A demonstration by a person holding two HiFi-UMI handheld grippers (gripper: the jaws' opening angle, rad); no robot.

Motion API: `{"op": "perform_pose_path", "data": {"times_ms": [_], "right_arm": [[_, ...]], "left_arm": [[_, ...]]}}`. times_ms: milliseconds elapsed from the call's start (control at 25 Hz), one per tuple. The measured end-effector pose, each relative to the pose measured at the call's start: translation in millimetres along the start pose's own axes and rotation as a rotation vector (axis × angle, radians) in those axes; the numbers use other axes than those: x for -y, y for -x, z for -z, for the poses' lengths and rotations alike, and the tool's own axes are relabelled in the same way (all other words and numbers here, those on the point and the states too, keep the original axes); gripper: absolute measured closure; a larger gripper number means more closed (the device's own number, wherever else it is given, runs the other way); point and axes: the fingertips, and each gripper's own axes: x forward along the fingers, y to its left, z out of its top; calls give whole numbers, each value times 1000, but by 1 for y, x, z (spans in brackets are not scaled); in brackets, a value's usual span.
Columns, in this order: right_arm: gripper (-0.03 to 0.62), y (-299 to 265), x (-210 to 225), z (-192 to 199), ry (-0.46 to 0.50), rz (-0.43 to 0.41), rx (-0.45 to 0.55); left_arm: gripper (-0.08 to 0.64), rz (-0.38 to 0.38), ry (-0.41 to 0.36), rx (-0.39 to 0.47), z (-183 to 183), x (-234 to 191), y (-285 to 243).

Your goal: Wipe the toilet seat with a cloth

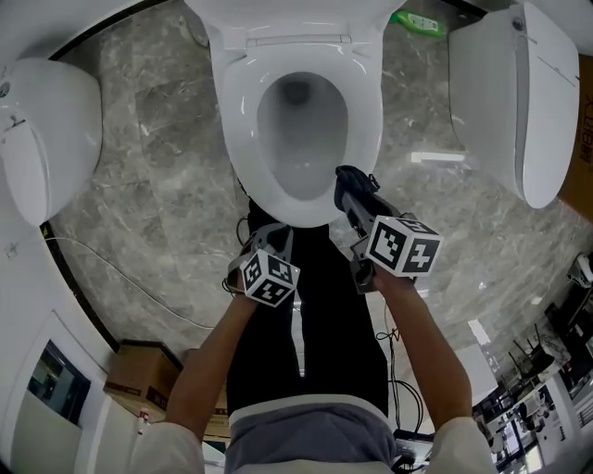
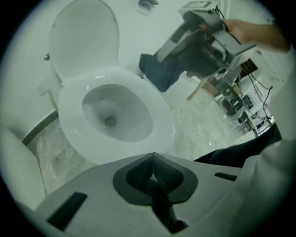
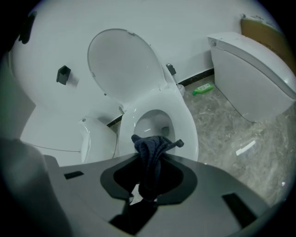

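Room: grey marbled floor point(image 1: 157, 194), white wall behind. One toilet stands straight ahead of me, lid point(image 3: 122, 65) raised against the wall, toilet seat point(image 1: 372, 106) down over the bowl point(image 1: 301, 125). Two more toilets flank it, one at the left point(image 1: 46, 120) and one at the right point(image 1: 519, 102). A green bottle point(image 1: 419, 22) lies on the floor by the wall between the middle and right ones. A cardboard box point(image 1: 144, 370) sits low at my left.

Right gripper point(image 1: 352, 190): jaws clamped on a dark blue cloth point(image 3: 150, 152), which is bunched and sticks out past the tips. In the head view the cloth sits over the front right part of the seat rim. The left gripper view shows it hanging at the seat's right side. I cannot tell whether it touches the seat.

Left gripper point(image 2: 152, 163): jaws together, nothing between them. It is held low in front of the bowl, near the front edge of the seat and apart from it, pointing at the bowl.

Seat surface reads clean white in all three views.
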Motion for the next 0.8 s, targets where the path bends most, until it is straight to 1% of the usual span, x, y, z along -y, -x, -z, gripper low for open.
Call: {"op": "perform_pose_path", "data": {"times_ms": [160,320,360,480,560,640,800], "right_arm": [[511,-21,2,-27,62,61,13],[514,-44,0,-56,103,119,48],[515,-50,-1,-63,117,134,55],[517,-65,-3,-84,174,207,80],[517,-75,-4,-98,194,246,99],[517,-86,-9,-109,184,257,116],[517,-108,-24,-138,187,263,183]], "left_arm": [[551,-10,110,67,-10,-6,25],[551,-30,213,104,-6,-16,45],[551,-41,222,108,-5,-19,50],[551,-88,198,103,-2,-27,66],[551,-109,205,109,-4,-33,77],[551,-107,248,127,-6,-37,86],[551,-78,377,160,-6,-46,100]]}}
